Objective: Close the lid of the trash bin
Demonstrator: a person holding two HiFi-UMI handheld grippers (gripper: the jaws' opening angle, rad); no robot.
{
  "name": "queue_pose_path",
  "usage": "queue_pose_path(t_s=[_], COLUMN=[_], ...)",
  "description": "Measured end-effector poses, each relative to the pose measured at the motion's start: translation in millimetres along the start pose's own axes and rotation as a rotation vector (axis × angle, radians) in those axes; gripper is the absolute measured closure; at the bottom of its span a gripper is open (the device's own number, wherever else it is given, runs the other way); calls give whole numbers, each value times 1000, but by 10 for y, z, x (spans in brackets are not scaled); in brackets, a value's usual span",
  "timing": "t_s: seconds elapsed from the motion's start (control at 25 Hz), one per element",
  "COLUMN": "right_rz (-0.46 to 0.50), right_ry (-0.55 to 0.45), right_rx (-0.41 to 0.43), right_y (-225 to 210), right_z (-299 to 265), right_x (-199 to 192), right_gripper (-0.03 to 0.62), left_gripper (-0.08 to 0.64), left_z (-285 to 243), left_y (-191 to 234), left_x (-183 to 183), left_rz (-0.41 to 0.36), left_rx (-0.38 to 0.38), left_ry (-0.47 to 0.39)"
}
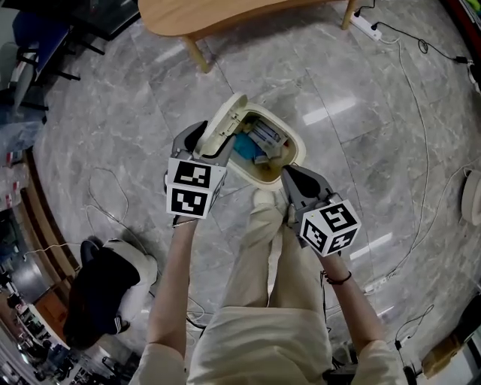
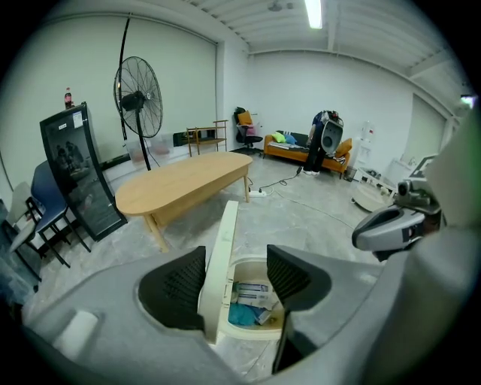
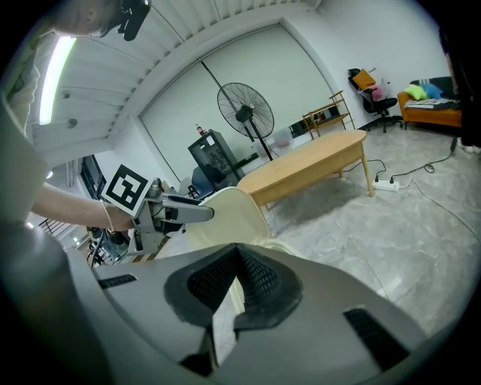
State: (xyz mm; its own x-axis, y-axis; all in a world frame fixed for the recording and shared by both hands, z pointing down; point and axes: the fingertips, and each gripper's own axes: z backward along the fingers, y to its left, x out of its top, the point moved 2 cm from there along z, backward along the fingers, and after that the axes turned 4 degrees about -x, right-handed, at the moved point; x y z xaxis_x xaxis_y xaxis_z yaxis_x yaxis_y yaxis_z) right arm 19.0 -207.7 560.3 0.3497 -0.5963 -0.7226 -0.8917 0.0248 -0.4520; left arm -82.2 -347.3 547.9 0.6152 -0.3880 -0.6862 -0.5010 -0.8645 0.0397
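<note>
The bin [image 1: 294, 150] stands on the floor [image 1: 361, 113] with its lid [image 2: 223, 256] upright on edge. Its mouth is open, and blue and white packs [image 2: 249, 295] lie inside. The left gripper [image 2: 233, 280] has its fingers [image 2: 291, 274] spread wide, one on either side of the lid. The lid stands in the gap, just beside the finger on the left of that view, and I cannot tell whether they touch. The other finger hangs clear of the lid, over the open mouth. Nothing is pinched and the grip is loose. The right gripper [image 3: 237, 254] has its fingers pressed together with the tips meeting. A narrow slit below the tips shows a pale strip that I cannot identify. In the head view those tips sit at the bin's near rim, on the side away from the lid, and whether they touch it cannot be told. Beyond the right fingers the lid rises, with the left gripper at it. Past both pairs of fingers, on the far side of the bin, stands a wooden table [image 1: 225, 19], with a power strip [image 1: 366, 26] on the floor near one of its legs. Farther off, left of the left fingers, are a tall fan [image 2: 137, 98] and a dark cabinet [image 2: 79, 173]. On the near side of the fingers, the person's pale trousers [image 1: 263, 301] reach down towards the bin.
</note>
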Motion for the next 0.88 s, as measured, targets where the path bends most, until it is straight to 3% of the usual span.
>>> queue_pose_path(t_s=[0.32,0.88], right_rz=[-42,-35], right_ry=[3,62], right_rx=[-23,49], right_y=[-179,-200], right_z=[343,744], right_x=[-227,-608], right_gripper=[588,588], left_gripper=[295,295], left_z=[-73,-224], left_y=[-407,-999], left_x=[-69,-188], left_rz=[4,57], left_rx=[26,95], left_ry=[12,7])
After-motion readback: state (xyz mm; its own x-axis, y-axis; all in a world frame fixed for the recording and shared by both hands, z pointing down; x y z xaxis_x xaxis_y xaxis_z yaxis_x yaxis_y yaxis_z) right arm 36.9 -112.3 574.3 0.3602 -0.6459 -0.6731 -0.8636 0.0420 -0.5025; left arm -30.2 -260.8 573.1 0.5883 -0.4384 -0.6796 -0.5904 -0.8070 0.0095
